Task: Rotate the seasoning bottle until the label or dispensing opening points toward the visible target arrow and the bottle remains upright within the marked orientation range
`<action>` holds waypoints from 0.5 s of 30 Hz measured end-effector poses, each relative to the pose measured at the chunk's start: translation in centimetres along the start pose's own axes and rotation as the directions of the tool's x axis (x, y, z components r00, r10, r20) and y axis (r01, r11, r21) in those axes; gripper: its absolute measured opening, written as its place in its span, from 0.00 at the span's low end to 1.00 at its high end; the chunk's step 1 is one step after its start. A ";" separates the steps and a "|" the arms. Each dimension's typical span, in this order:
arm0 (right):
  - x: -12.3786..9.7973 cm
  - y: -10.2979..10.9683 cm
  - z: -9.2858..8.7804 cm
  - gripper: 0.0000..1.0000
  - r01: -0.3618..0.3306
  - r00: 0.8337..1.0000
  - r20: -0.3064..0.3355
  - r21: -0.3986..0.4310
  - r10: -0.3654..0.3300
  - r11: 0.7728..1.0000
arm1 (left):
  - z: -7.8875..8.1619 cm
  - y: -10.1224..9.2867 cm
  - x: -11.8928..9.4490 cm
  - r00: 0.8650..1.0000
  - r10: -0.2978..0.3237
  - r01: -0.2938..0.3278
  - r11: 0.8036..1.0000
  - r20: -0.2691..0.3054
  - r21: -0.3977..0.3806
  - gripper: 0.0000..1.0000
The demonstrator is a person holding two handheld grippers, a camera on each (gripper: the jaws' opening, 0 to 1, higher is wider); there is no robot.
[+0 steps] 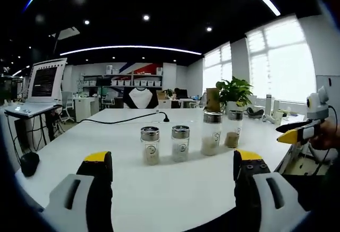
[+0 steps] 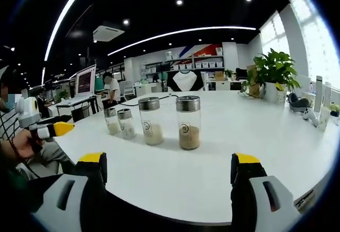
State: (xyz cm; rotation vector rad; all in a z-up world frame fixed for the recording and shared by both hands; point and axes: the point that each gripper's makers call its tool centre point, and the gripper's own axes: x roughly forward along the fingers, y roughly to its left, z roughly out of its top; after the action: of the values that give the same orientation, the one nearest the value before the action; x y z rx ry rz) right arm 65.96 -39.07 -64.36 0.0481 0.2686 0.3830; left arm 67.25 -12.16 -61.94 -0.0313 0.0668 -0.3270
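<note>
Bottles: we count four seasoning bottles in a row on the white table point(image 1: 133, 189), all upright with metal caps, near one another but apart.
Nearest to the right gripper: the tall bottle with brown seasoning point(image 2: 188, 122), then a tall bottle with pale seasoning point(image 2: 150, 120), then two short bottles point(image 2: 126, 123) point(image 2: 111, 121).
Left gripper point(image 1: 172, 171): we see its jaws spread wide, holding nothing, well short of the row.
Right gripper point(image 2: 167, 171): its jaws are likewise spread, empty, short of the row.
Surroundings: a potted plant point(image 1: 234, 91) stands behind the bottles; a black cable point(image 1: 125, 118) lies across the table; a monitor point(image 1: 47, 80) stands at the left.
</note>
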 end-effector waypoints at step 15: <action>-0.6 -0.8 0.7 0.99 0.052 0.998 0.047 -0.009 -0.051 0.999 | 0.4 0.1 -0.4 1.000 0.007 -0.007 1.000 0.004 0.003 1.00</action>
State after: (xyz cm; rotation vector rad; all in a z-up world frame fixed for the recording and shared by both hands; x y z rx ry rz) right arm 65.91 -40.07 -63.64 0.0396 0.2208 0.3317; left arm 66.93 -11.96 -61.54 -0.0290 0.0629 -0.3204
